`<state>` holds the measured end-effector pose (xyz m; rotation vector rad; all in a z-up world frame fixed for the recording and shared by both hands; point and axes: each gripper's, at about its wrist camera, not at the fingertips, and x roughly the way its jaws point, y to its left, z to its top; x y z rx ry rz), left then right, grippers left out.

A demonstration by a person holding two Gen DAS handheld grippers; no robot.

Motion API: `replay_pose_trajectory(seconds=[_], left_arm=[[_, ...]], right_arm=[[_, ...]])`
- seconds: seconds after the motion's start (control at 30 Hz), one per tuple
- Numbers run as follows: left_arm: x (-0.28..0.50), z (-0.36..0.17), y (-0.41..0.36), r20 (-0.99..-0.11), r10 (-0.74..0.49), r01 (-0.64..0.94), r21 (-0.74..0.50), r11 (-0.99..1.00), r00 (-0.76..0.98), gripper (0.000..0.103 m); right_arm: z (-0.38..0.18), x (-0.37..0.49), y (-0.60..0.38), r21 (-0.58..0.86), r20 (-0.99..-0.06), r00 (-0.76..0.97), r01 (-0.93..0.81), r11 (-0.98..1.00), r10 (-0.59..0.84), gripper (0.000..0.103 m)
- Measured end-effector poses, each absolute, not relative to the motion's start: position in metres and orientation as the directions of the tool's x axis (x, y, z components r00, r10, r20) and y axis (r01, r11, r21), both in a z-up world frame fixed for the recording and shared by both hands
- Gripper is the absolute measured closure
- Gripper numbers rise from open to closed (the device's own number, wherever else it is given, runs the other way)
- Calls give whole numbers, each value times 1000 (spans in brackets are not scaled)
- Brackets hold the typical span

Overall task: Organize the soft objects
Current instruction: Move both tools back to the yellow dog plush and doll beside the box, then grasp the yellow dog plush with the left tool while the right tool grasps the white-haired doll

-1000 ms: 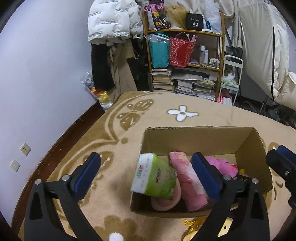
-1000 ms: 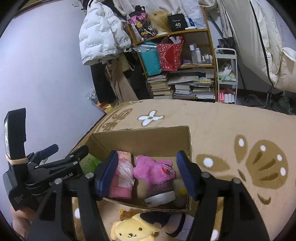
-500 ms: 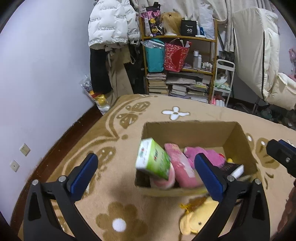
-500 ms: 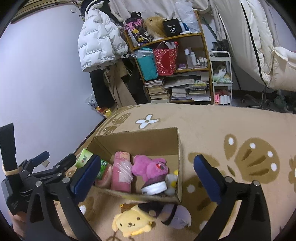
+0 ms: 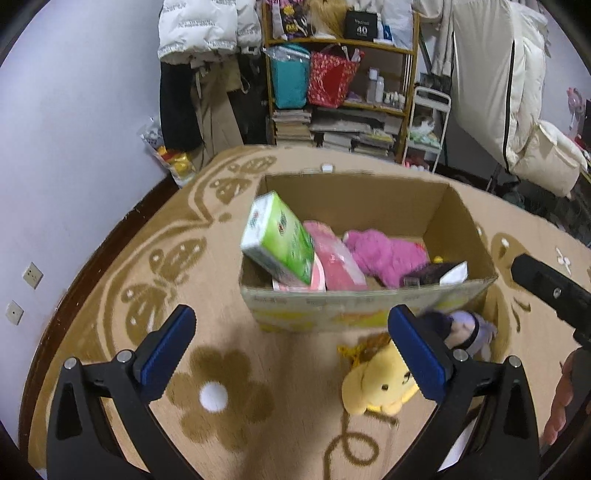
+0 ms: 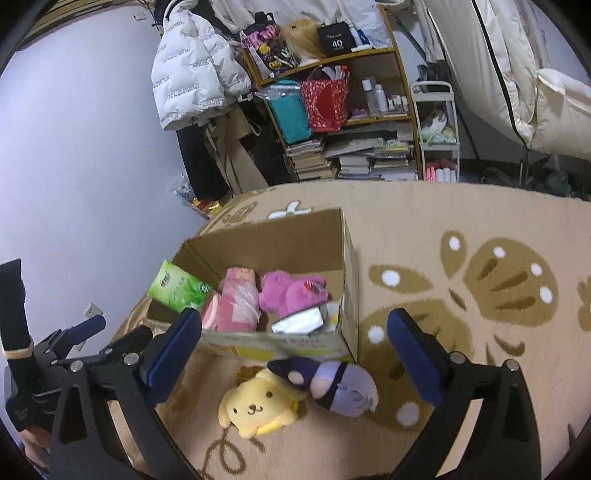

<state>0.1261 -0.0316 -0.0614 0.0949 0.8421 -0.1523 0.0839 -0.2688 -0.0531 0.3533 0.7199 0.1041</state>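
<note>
An open cardboard box (image 5: 369, 310) (image 6: 280, 343) stands on the carpet. Inside are a green tissue pack (image 5: 279, 238) (image 6: 179, 291) tilted against the left wall, a pink wrapped roll (image 5: 334, 258) (image 6: 238, 302), a magenta plush (image 5: 384, 254) (image 6: 291, 291) and a dark packet (image 5: 436, 273). On the carpet in front lie a yellow dog plush (image 5: 380, 384) (image 6: 258, 402) and a purple plush (image 5: 465, 328) (image 6: 332, 380). My left gripper (image 5: 299, 354) is open and empty, in front of the box. My right gripper (image 6: 295, 354) is open and empty above the two plushes.
A wooden bookshelf (image 5: 343, 74) (image 6: 332, 110) with bags, books and bottles stands at the back. A white jacket (image 5: 199, 26) hangs on the wall. A white cart (image 6: 439, 133) and bedding (image 6: 517, 74) are at the right. The patterned tan carpet (image 6: 480, 240) stretches right.
Both grippers pulled back and up from the box and opened wide. The tissue pack stays tilted in the box. The two plushes on the carpet have come fully into view.
</note>
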Motion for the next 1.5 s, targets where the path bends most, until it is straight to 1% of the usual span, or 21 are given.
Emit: replay_pose_trajectory(seconds=[0.1,0.4,0.6,0.73,0.8,1.2,1.5], left_arm=[[125,-73,-36,-768,-114,185,6,983,630,0],[126,-95,-57,-799,-129,242,21,970,587,0],[125,-108,-74,-818,-137,300,45,953,559,0],[122,-116,-86,-822,-115,337,97,936,558,0],[121,-120,-91,-827,-114,350,105,931,551,0],[123,-148,-107,-869,-192,420,20,908,457,0],[129,-173,-122,-896,-205,433,-16,901,393,0]], right_arm=[[-62,85,-270,365,-637,738,35,930,223,0],[-90,89,-272,398,-670,700,56,916,248,0],[-109,95,-270,413,-705,657,73,908,267,0],[-124,98,-270,416,-725,632,87,905,273,0],[-132,101,-270,411,-737,619,90,907,273,0],[-164,113,-274,405,-781,563,126,905,271,0],[-173,118,-275,438,-776,551,121,891,307,0]])
